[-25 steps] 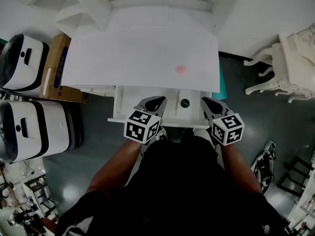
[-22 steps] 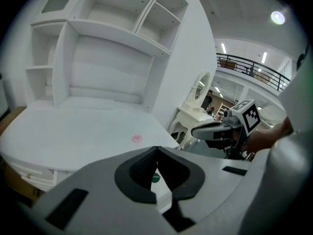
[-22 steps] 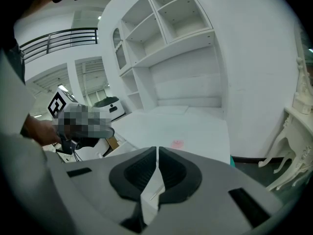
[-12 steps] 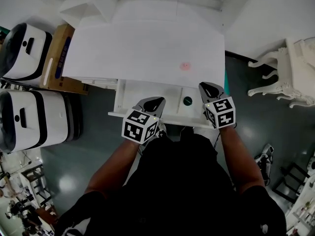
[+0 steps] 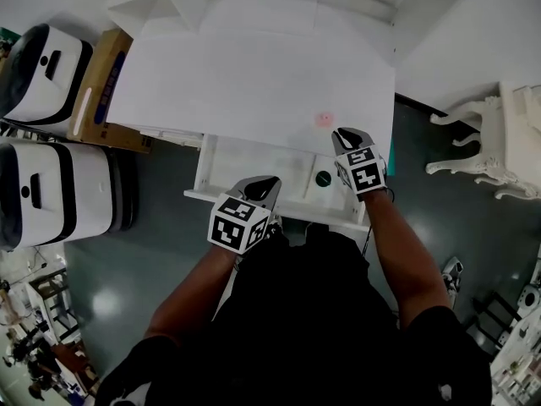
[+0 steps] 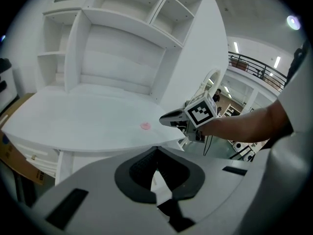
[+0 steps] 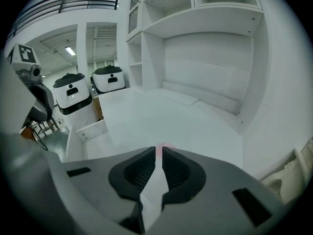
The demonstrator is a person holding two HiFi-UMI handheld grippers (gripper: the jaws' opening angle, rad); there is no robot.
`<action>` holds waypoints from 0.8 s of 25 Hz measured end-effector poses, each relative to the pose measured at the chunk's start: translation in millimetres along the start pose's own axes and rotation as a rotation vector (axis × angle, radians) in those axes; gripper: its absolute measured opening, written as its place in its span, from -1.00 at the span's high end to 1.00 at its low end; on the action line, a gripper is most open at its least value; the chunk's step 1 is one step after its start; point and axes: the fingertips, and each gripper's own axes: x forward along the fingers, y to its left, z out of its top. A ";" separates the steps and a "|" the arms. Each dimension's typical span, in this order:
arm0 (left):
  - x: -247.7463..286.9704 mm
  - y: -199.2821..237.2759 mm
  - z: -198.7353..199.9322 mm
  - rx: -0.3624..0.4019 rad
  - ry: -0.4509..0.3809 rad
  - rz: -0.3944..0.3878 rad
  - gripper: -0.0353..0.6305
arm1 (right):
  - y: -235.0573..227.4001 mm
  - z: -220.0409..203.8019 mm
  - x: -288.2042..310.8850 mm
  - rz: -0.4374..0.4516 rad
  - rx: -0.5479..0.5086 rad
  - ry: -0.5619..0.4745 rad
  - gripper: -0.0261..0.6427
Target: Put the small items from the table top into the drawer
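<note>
The only print on the left gripper is the black-and-white square markers on its cube, with no letters. Its fingers are clenched tip to tip around nothing, and they hang over the front rim of the open drawer. Inside the drawer, to the right of those fingers, lies a small dark green round item.

Farther out, the right gripper carries a similar marker cube and reaches over the front edge of the white worktop. Its fingers are released by only a narrow slit and grasp nothing. A small pink item lies on the worktop just past these fingertips. In the right gripper view it shows through the slit. In the left gripper view it lies just left of the right gripper, near it but with bare worktop between them.

Left of the worktop stands a cardboard box with a blue strip of print too small to read, and beside it two white-and-black machines. White shelves rise behind the worktop.
</note>
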 end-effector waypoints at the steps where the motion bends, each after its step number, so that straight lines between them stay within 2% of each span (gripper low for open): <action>1: -0.3 0.7 -0.8 -0.005 0.001 0.003 0.88 | -2.0 -0.1 6.5 -0.001 -0.003 0.006 0.81; 6: -4.5 9.9 -3.8 -0.035 0.005 0.029 0.88 | -9.8 -0.2 38.3 0.007 0.008 0.043 0.80; 10: -4.9 17.9 -3.6 -0.055 0.002 0.044 0.88 | -14.9 -3.8 60.4 0.021 0.024 0.080 0.71; 20: -7.1 28.0 -4.0 -0.097 -0.001 0.052 0.88 | -14.0 -12.9 91.7 0.034 -0.003 0.156 0.66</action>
